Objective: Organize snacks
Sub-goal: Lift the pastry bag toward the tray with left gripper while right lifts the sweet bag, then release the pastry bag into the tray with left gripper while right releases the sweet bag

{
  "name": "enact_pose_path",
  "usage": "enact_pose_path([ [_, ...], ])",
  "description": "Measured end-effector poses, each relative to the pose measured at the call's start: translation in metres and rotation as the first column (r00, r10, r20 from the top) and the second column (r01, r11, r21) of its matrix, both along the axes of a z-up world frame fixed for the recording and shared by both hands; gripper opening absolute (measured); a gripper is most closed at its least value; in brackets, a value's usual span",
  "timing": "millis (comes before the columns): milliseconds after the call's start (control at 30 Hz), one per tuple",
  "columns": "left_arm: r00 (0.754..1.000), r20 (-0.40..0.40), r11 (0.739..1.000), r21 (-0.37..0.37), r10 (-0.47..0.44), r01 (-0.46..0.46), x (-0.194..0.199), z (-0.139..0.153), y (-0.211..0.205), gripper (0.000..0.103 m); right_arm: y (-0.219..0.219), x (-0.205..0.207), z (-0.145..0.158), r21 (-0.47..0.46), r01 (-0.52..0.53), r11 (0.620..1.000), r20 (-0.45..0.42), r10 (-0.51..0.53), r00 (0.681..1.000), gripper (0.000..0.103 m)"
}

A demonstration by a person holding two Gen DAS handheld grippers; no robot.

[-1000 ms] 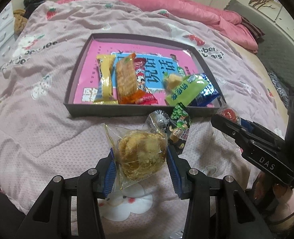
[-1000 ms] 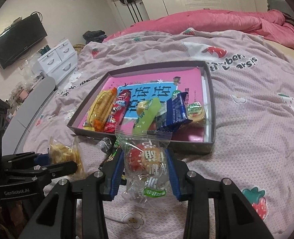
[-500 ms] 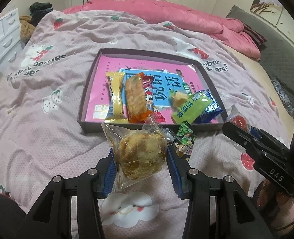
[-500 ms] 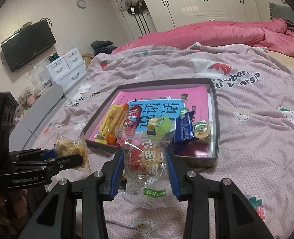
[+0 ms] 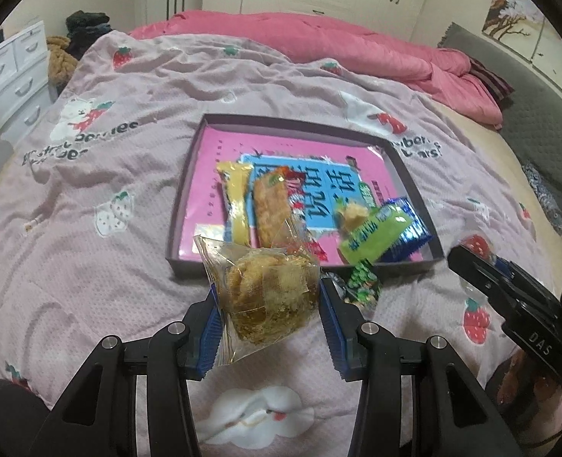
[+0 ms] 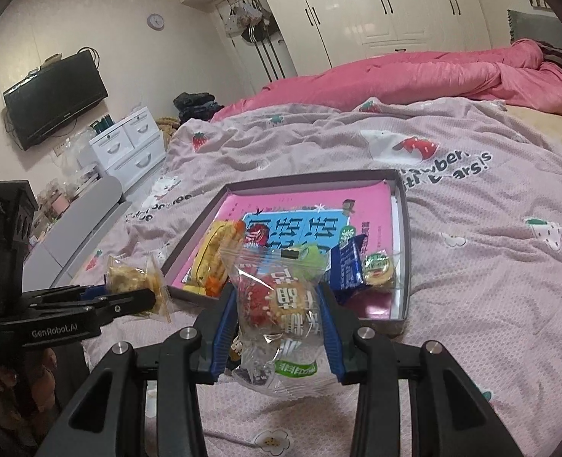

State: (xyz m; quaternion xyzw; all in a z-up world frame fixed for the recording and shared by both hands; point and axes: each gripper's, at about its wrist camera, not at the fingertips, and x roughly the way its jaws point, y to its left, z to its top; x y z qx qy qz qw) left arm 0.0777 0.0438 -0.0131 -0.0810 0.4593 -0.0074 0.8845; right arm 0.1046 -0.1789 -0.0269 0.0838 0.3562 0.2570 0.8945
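Observation:
My left gripper (image 5: 267, 306) is shut on a clear packet holding a golden-brown flaky pastry (image 5: 265, 297), lifted above the bedspread just short of the tray's near wall. My right gripper (image 6: 279, 314) is shut on a clear packet with a red-and-white round cake (image 6: 277, 304), also raised in front of the tray. The dark shallow tray (image 5: 189, 175) with a pink printed base holds a yellow bar (image 5: 237, 202), an orange wafer bar (image 5: 271, 205), a green packet (image 5: 372, 232) and a blue packet (image 5: 410, 234). A small green snack pack (image 5: 362, 285) lies on the bedspread below the tray.
The pink strawberry-print bedspread (image 5: 90, 175) covers the bed, with a pink duvet (image 6: 433, 76) heaped at the far side. White drawers (image 6: 128, 148) and a wall television (image 6: 56, 97) stand to the left. A round wrapped cake (image 6: 378, 268) sits at the tray's right corner.
Both grippers have risen with their packets still held, and both views tilt upward, so the tray sits lower in the frames and more of the room shows.

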Motion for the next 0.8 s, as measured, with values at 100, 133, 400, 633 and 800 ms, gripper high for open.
enact_pose_path([
  [100, 1.000, 0.013, 1.000, 0.001, 0.022, -0.022, 0.005, 0.003, 0.009, 0.048, -0.002, 0.001, 0.003, -0.003, 0.011, 1.000, 0.012, -0.011, 1.000, 0.041],
  [133, 0.999, 0.016, 1.000, 0.000, 0.029, -0.029, 0.007, 0.004, 0.011, 0.048, -0.003, 0.001, 0.003, -0.004, 0.015, 1.000, 0.016, -0.014, 1.000, 0.041],
  [400, 0.998, 0.016, 0.998, 0.016, 0.063, -0.063, 0.041, -0.004, 0.031, 0.048, -0.017, 0.020, 0.007, -0.021, 0.095, 0.995, 0.033, -0.094, 0.995, 0.041],
  [633, 0.996, -0.058, 0.998, -0.009, 0.068, -0.069, 0.072, -0.039, 0.047, 0.048, -0.020, 0.055, -0.008, -0.058, 0.136, 0.989, -0.009, -0.137, 0.991, 0.041],
  [800, 0.997, -0.052, 0.999, -0.010, 0.049, -0.049, 0.081, -0.046, 0.044, 0.048, 0.009, 0.066, -0.010, -0.088, 0.067, 0.994, 0.027, -0.065, 0.998, 0.041],
])
